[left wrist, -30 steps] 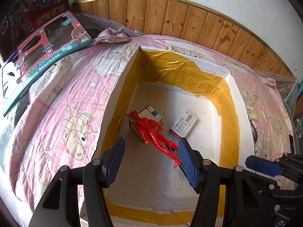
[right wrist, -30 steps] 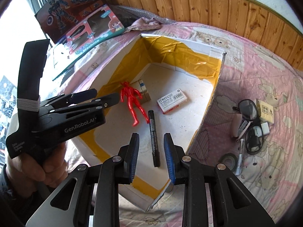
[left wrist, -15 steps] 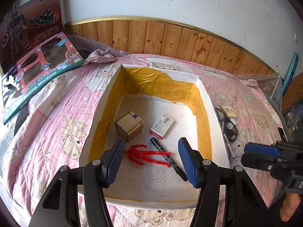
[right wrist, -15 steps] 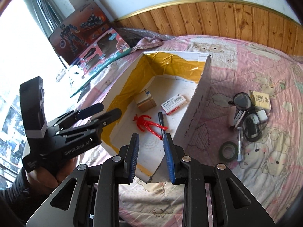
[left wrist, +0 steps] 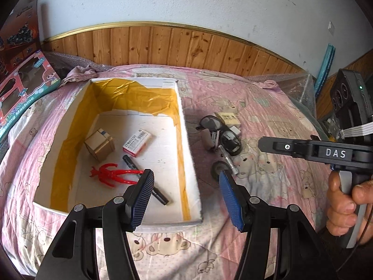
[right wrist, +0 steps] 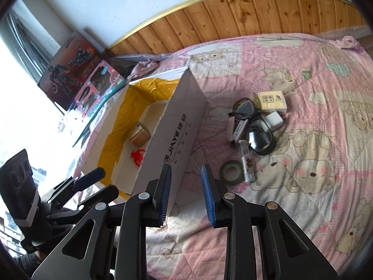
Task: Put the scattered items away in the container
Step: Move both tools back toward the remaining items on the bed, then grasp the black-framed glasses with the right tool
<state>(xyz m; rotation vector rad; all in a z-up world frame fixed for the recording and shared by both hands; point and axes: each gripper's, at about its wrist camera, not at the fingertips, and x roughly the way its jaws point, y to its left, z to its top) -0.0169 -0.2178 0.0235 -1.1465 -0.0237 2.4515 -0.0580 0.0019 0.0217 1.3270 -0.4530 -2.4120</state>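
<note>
A white box (left wrist: 186,140) lined with yellow tape sits on the pink quilt. Inside lie a red figure (left wrist: 112,175), a black marker (left wrist: 144,179), a small brown box (left wrist: 100,143) and a red-and-white packet (left wrist: 137,142). Right of the box lie glasses (right wrist: 254,123), a dark tape roll (right wrist: 232,171), a clear tube (right wrist: 244,161), a tan packet (right wrist: 270,100) and a white plug (right wrist: 274,119). My left gripper (left wrist: 186,179) hangs open over the box's near right corner. My right gripper (right wrist: 186,177) is narrowly open and empty, just outside the box wall (right wrist: 177,126), short of the tape roll.
Two toy cartons (left wrist: 21,93) lean at the far left of the bed. Wooden wall panelling (left wrist: 186,46) runs behind the bed. A hand (left wrist: 345,205) holds the right gripper's handle at the right edge. Open quilt (right wrist: 303,198) spreads right of the pile.
Both grippers have drawn back from over the box and swung right. The red figure, earlier propped on the brown box, now lies flat on the box floor. The right gripper now faces the pile.
</note>
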